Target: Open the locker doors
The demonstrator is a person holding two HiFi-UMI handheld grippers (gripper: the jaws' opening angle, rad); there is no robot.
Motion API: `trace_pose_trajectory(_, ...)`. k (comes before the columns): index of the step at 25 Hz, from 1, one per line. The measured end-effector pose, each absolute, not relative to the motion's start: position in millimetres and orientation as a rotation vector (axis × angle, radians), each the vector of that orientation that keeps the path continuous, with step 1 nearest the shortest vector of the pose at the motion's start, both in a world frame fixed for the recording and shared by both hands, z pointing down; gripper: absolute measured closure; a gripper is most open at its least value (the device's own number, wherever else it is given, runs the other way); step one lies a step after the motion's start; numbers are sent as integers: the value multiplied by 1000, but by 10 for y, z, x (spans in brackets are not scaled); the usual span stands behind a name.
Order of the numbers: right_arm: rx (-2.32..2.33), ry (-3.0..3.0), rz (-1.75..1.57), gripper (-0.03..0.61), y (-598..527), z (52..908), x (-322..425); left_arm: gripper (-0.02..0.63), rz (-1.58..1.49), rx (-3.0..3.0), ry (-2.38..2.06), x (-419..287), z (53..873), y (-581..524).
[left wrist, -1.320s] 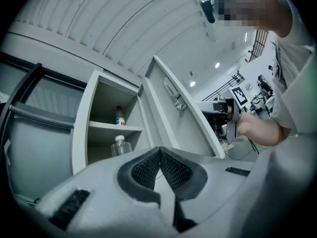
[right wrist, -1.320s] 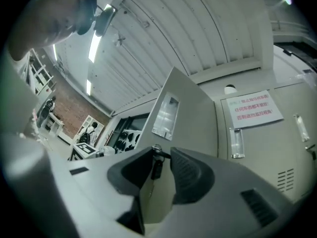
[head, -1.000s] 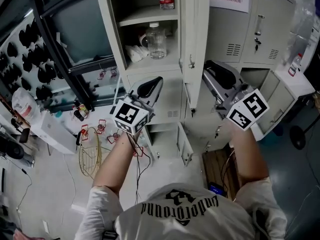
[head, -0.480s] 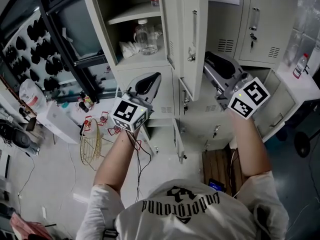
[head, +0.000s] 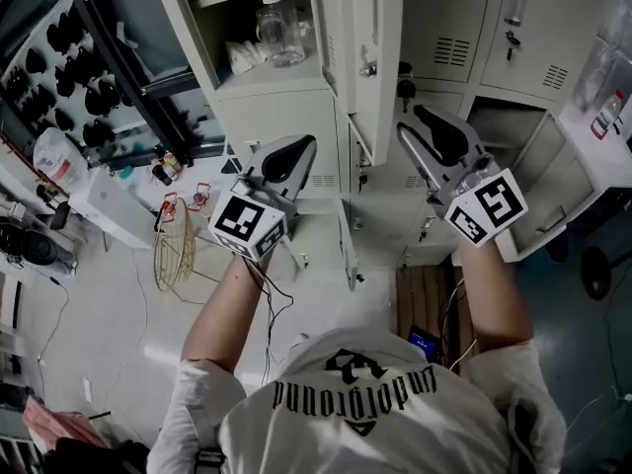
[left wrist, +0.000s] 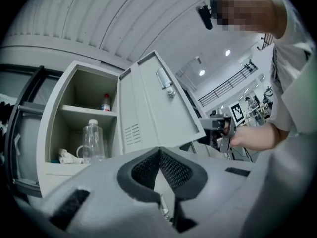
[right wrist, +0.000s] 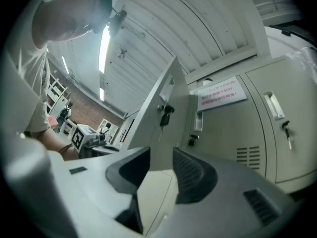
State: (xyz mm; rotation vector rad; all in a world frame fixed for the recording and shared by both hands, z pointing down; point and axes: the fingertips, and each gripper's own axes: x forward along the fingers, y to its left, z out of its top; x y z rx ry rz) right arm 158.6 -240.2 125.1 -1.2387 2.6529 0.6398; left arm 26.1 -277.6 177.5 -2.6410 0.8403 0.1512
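The lockers (head: 281,107) are seen from above in the head view. The upper door (head: 373,28) is swung out toward the person, edge-on between the two grippers. The compartment behind it is laid open, with a bottle (head: 275,30) stood on its shelf. Below, a lower door (head: 347,250) is also ajar. At the right a further compartment appears to be open, though that corner is poorly seen.

The left gripper (head: 296,154) is held in front of the lockers, left of the upper door and apart from it. In the left gripper view its jaws are clenched tip to tip with nothing between them, and the door and the bottle are seen beyond.

The right gripper (head: 427,131) is held just right of the door's edge, not touching it. In the right gripper view its jaws are parted and opening, and nothing is pressed by the pads. The door's pale face is seen through the gap, with a key (right wrist: 166,112) hung in its lock. A sign (right wrist: 222,94) is fixed to the closed locker behind.
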Motion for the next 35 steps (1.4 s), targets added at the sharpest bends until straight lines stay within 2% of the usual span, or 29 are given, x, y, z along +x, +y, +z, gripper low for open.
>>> trace_pose_trajectory(11,-1444,2783,371,431,-2216,3058,1767,606,113,-2767,880,545,2971,-2304)
trace_pose_trajectory(14,-1467,2771,343,471,-2087,3310,1757,606,164,-2784,932,521,3158,-2172)
trace_pose_trajectory(23,-1462,2755,281,573,-1684,3643,1760,606,114,-2856,1011,564,3509,-1810)
trace_pose_trajectory(35,-1300,2894,215,574,-1360,3775,1393,607,-9,-2848,1097,215,3687,-1410)
